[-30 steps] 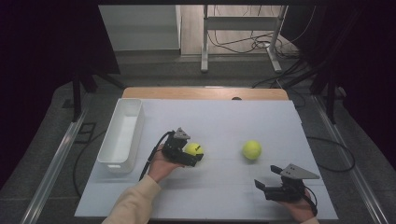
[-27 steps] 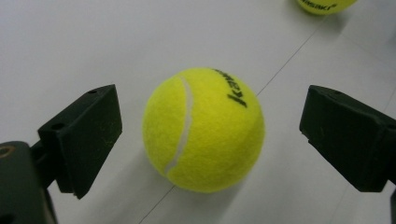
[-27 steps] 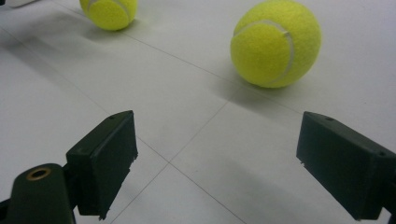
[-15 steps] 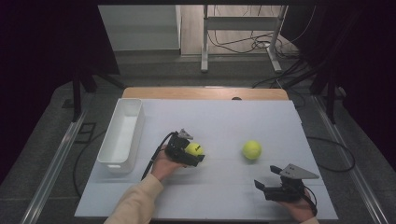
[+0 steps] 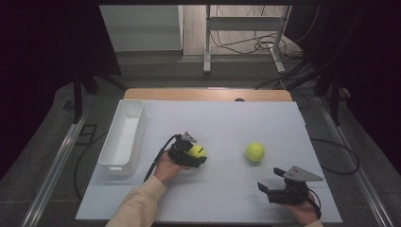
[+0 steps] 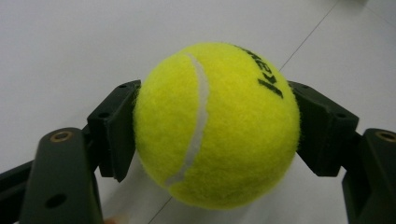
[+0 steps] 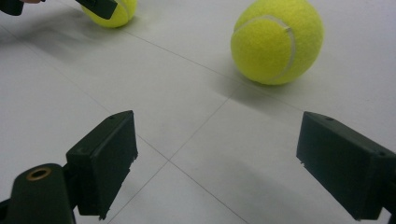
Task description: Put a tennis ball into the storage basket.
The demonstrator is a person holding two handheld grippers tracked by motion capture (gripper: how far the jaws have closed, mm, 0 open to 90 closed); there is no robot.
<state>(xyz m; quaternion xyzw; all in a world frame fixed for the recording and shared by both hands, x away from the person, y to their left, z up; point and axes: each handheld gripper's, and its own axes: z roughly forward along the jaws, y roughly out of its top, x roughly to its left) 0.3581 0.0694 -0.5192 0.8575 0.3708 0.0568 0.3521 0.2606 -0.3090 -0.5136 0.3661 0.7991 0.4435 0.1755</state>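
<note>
Left gripper (image 5: pixel 195 155) clamps fuzzy yellow tennis ball (image 6: pixel 215 125), seam running 12-to-6. Right gripper (image 7: pixel 217 165) jaws apart; second yellow tennis ball (image 7: pixel 276 41) at 1 o'clock.

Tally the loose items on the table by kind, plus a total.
Tennis balls: 2, one held in the left tool, one free ahead of the right tool
White bins: 1
Total: 3
</note>
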